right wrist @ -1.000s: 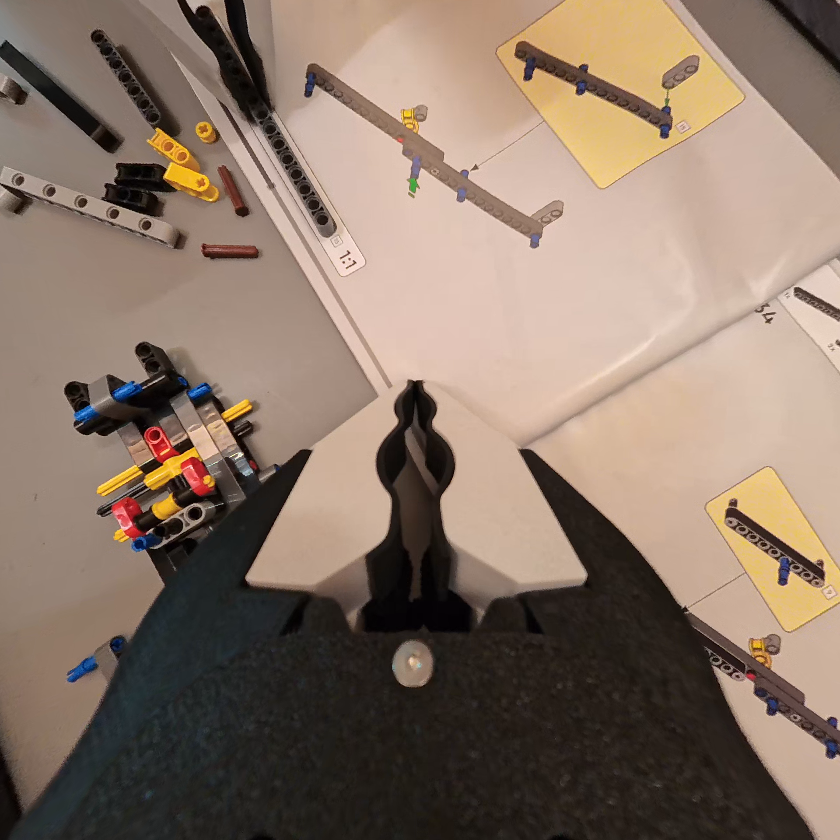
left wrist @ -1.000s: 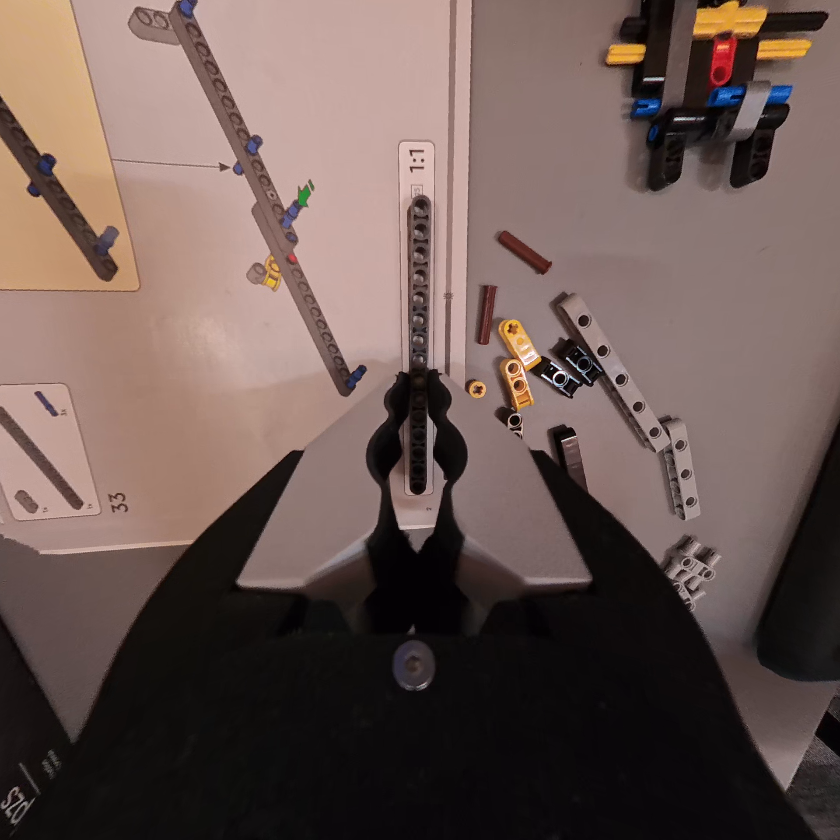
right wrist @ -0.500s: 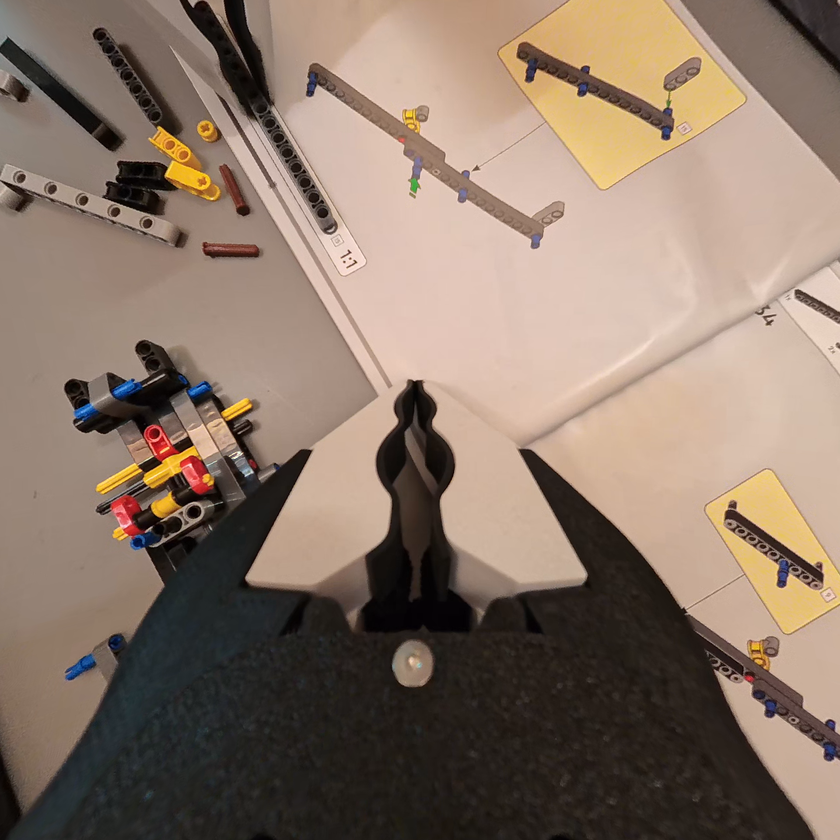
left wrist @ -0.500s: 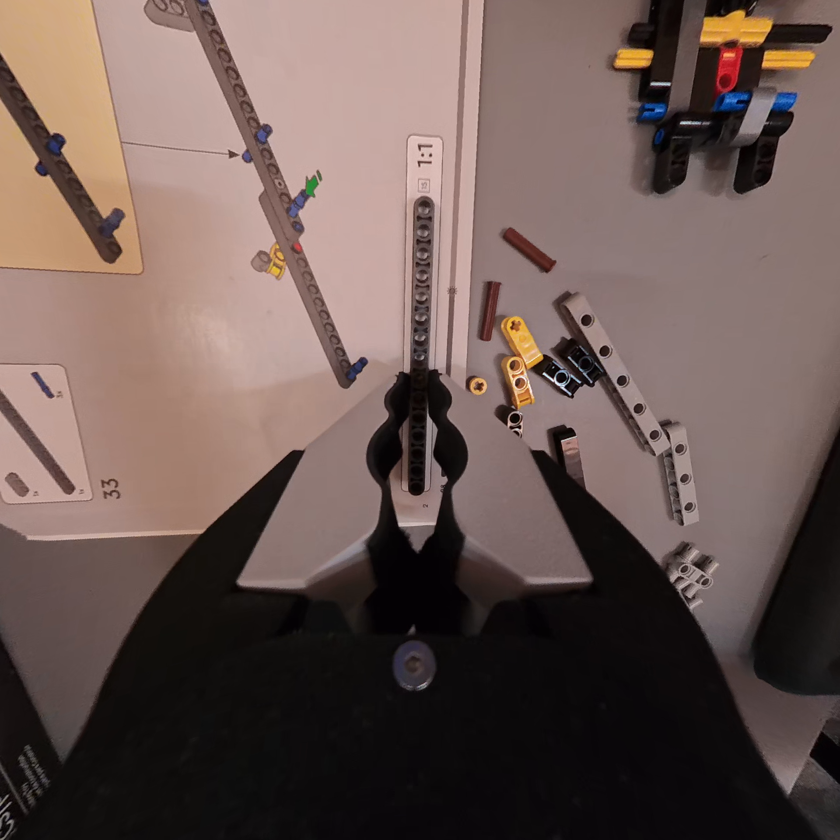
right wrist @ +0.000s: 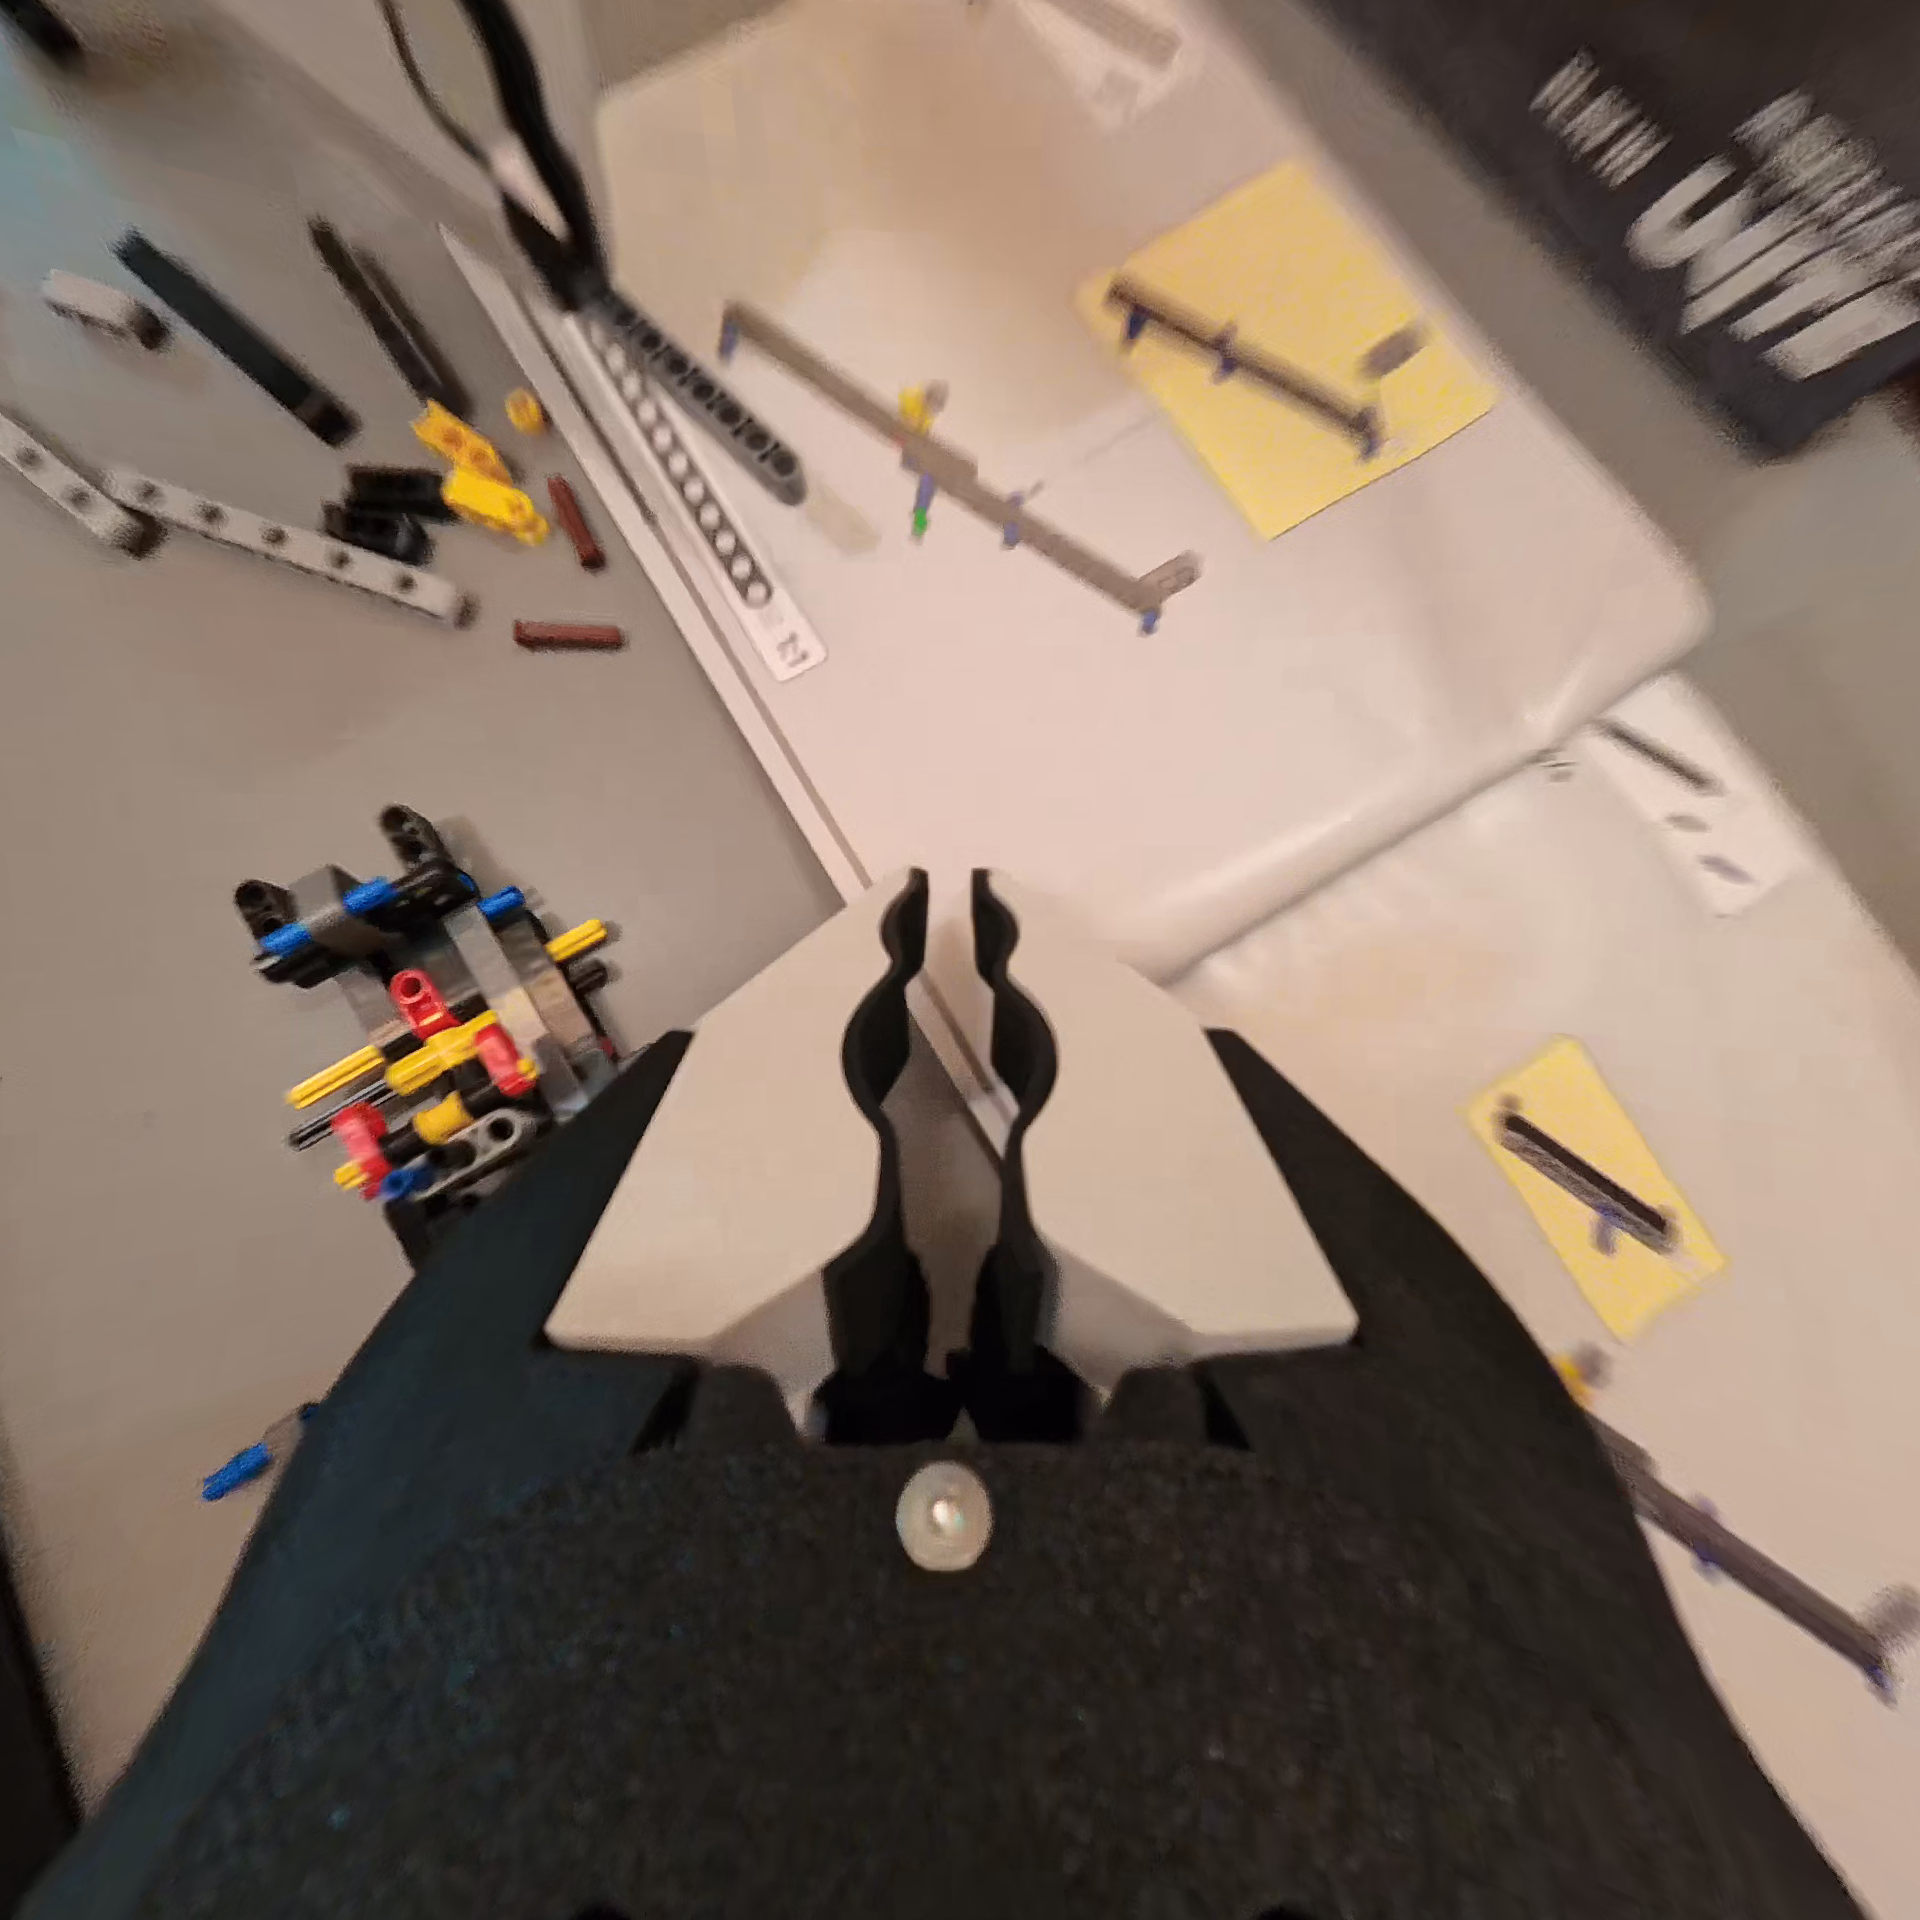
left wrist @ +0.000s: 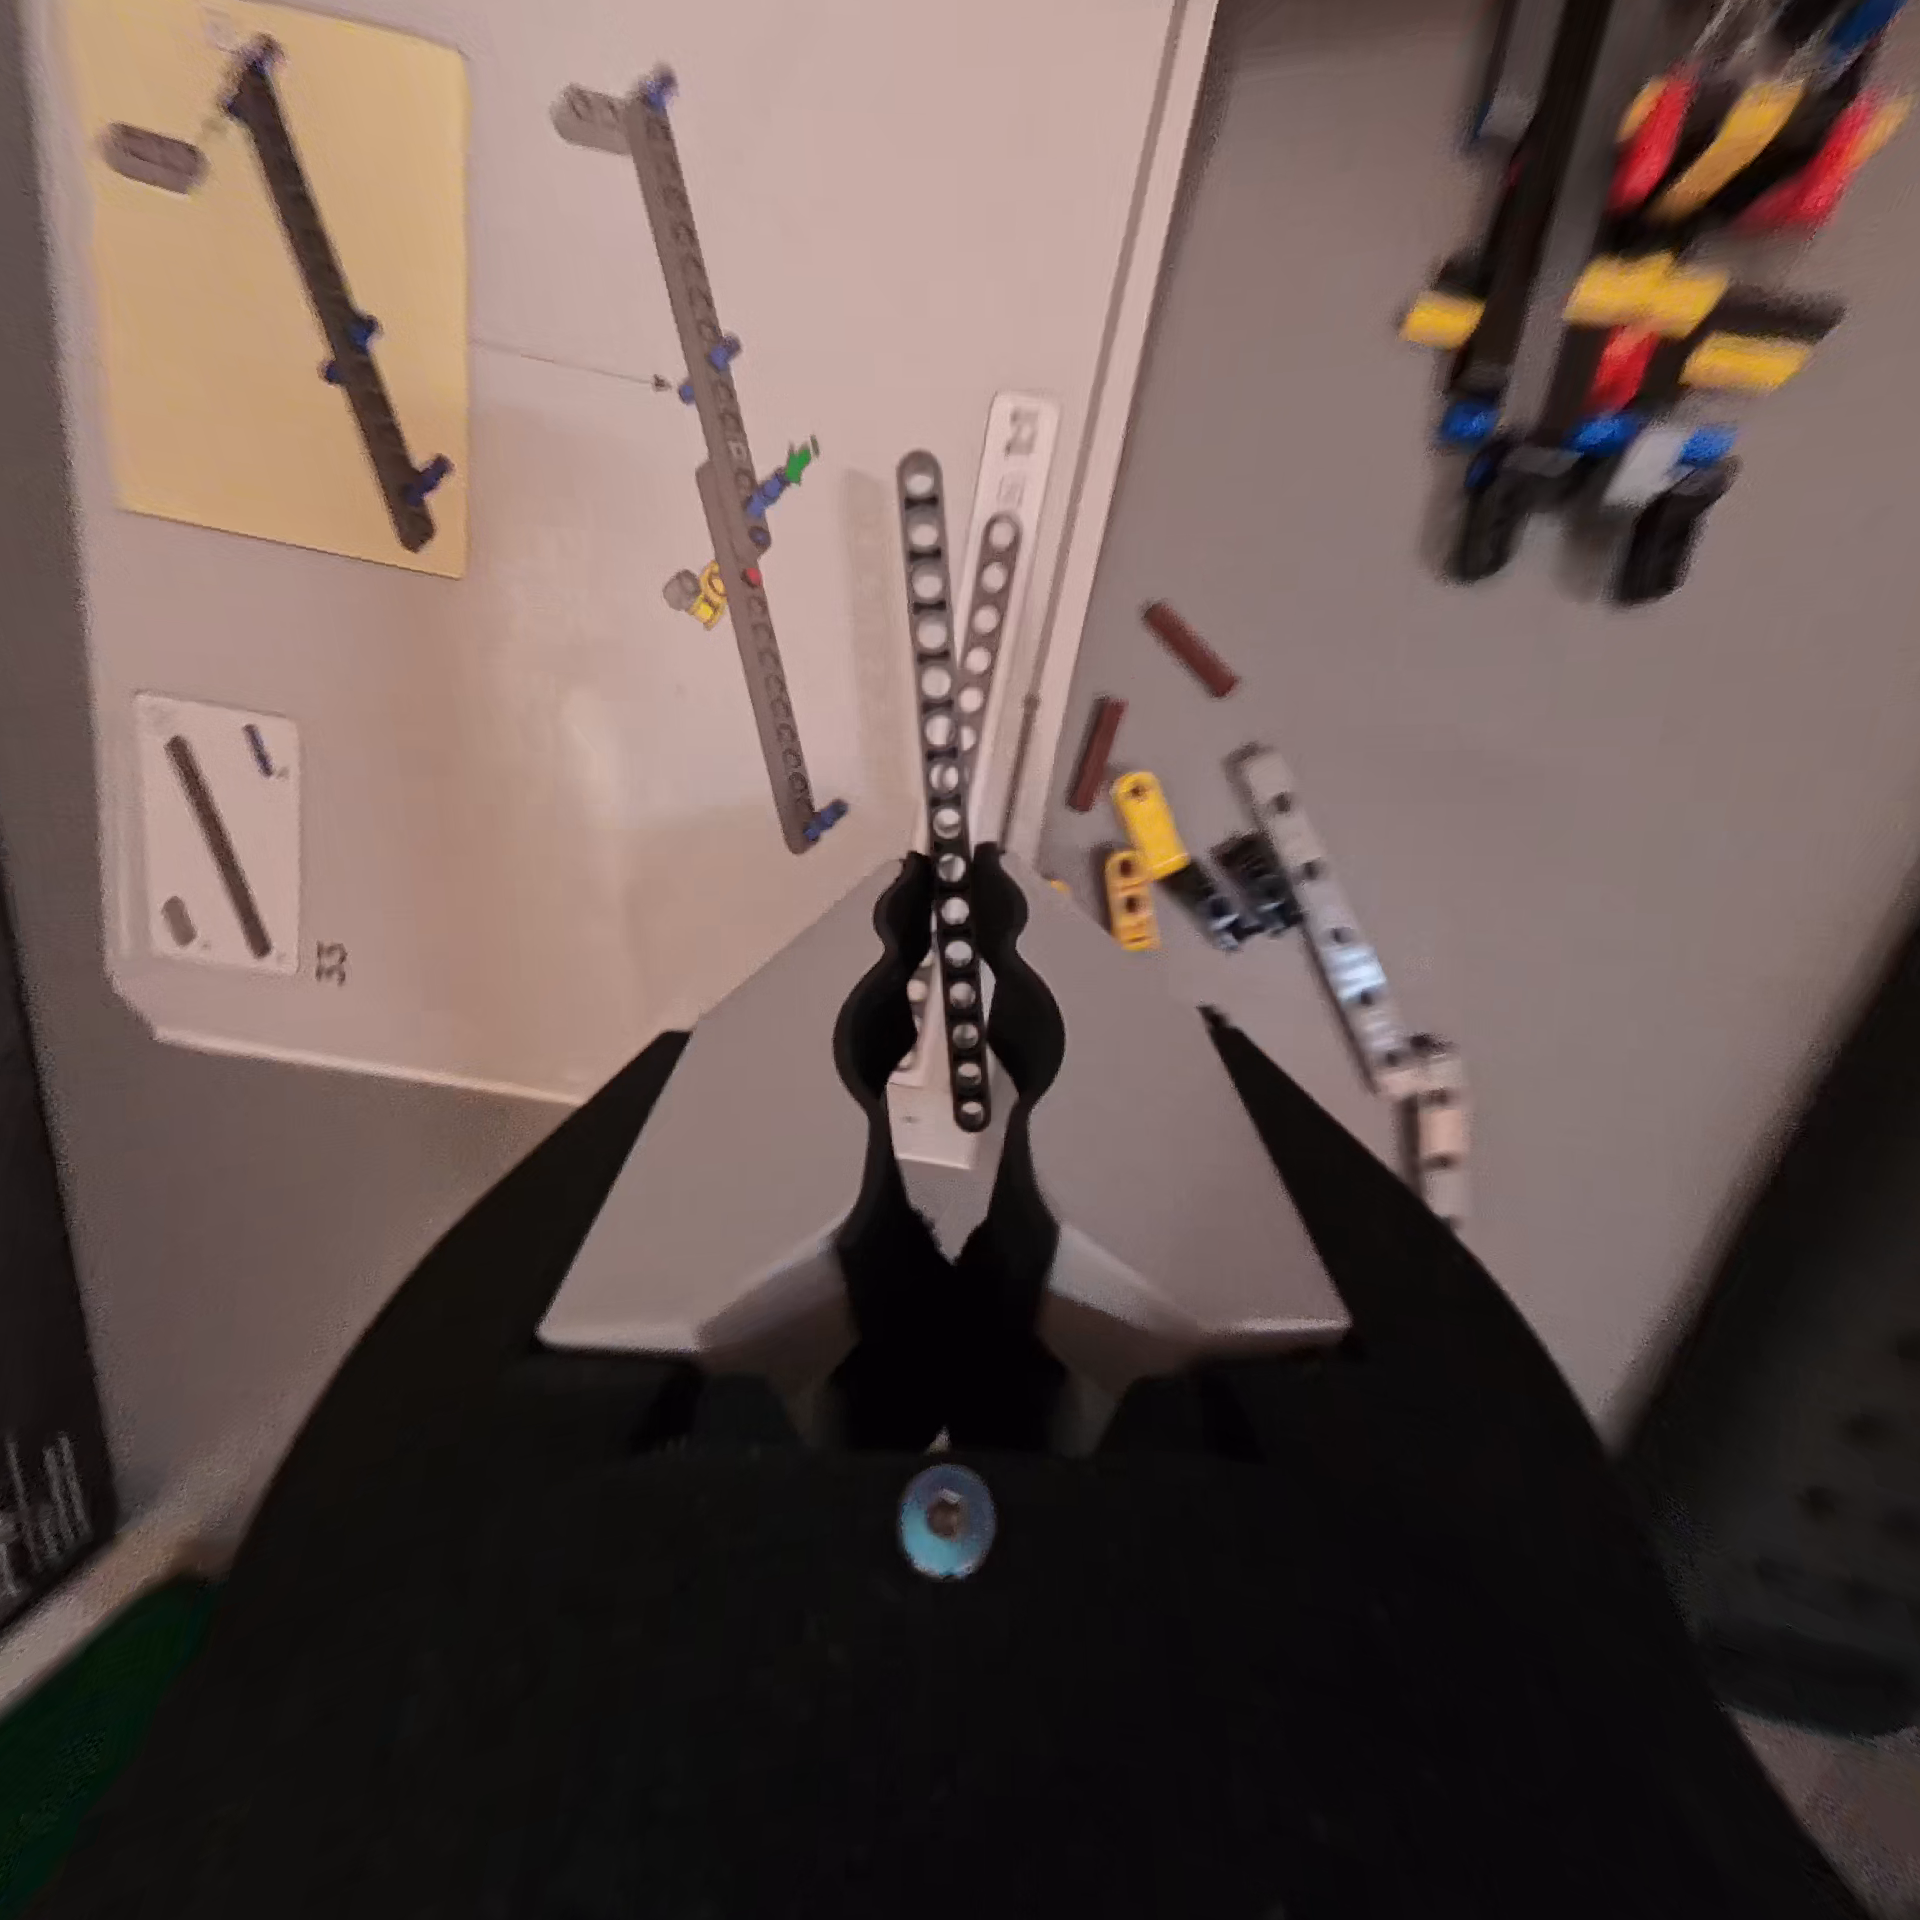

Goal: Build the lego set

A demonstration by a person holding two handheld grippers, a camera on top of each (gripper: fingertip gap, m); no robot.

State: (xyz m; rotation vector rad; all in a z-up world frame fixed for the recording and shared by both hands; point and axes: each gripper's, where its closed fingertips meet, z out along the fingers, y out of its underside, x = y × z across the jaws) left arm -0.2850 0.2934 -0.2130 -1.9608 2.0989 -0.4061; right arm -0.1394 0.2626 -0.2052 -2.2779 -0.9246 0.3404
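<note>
Dark grey perforated long beam (left wrist: 940, 748), plastic, many round holes: clamped near its lower end between the black wavy fingers of the left gripper (left wrist: 948, 860), jaws clenched on it. Left wrist view shows it raised off the open white instruction booklet (left wrist: 582, 727), crossing at a slight angle the printed full-size beam outline on the page's right margin. Booklet lies on a grey tabletop (left wrist: 1455, 831). Right of the page edge, loose on the tabletop: two brown short axle pins (left wrist: 1191, 648), two yellow small connector pieces (left wrist: 1146, 826), black small connectors (left wrist: 1236, 883), light grey long perforated beam (left wrist: 1325, 914) with a shorter grey piece at its lower end. Upper right, blurred: partly built assembly of black, yellow, red and blue parts (left wrist: 1621, 312).

Right wrist view, blurred in parts: right gripper (right wrist: 945, 883) released, a clear gap between its black fingertips, nothing between them; it hovers above the booklet's lower left corner. Same dark grey beam (right wrist: 707, 416) seen at upper left, held at its far end by the other gripper's black fingers, lying over the page margin. Partly built assembly (right wrist: 436, 1018) rests on the tabletop at left of the gripper. Loose yellow, black, brown and light grey pieces lie further up left. Blue small pin (right wrist: 237, 1473) lies at lower left. Black box with white print (right wrist: 1714, 208) sits at upper right, beyond the booklet.
</note>
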